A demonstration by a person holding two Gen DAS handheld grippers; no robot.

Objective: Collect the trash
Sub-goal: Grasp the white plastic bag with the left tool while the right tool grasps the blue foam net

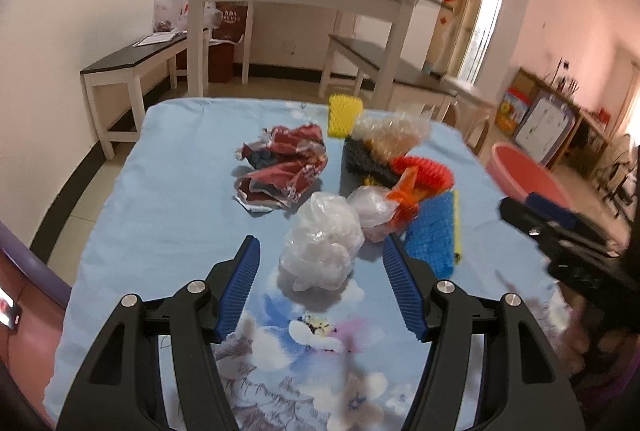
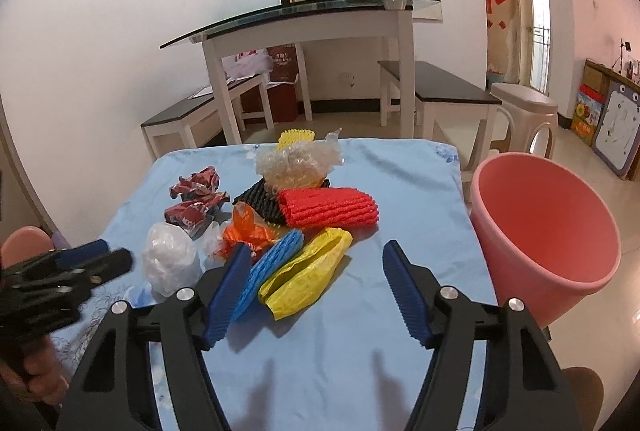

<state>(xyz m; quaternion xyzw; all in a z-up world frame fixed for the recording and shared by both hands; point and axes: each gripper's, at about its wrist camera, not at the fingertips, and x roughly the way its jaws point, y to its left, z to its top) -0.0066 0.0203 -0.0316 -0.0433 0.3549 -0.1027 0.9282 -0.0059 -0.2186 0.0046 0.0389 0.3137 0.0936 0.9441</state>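
— Two views, and they don't give the same account. What does the left wrist camera get?

— The left hand-held gripper stands wide, its blue pads on either side of a crumpled clear plastic bag on the tabletop, not pressing it as far as I can tell. Past it lie a smaller white bag, an orange plastic scrap, a blue foam net and a crumpled red wrapper.

— And the pink bucket?

— Only a slice of its rim at the right tabletop edge, half hidden behind the blurred right hand-held gripper. The right wrist view shows the whole pink bucket, tilted with its mouth toward the camera, beside the tabletop's right edge.

— What else shows only from the right?

— A yellow plastic bag, plain there, just beside the blue foam net; from the left it is barely a yellow strip. The red foam net shows full length, with a black foam net and a bubble-wrap wad behind it.

— State of the right one?

— The right hand-held gripper stands open, clamping nothing; its left pad overlaps the blue foam net in the picture, and the yellow plastic bag lies just ahead between the fingers.

— The left one from there?

— Seen from the side at the left edge, next to the clear plastic bag.
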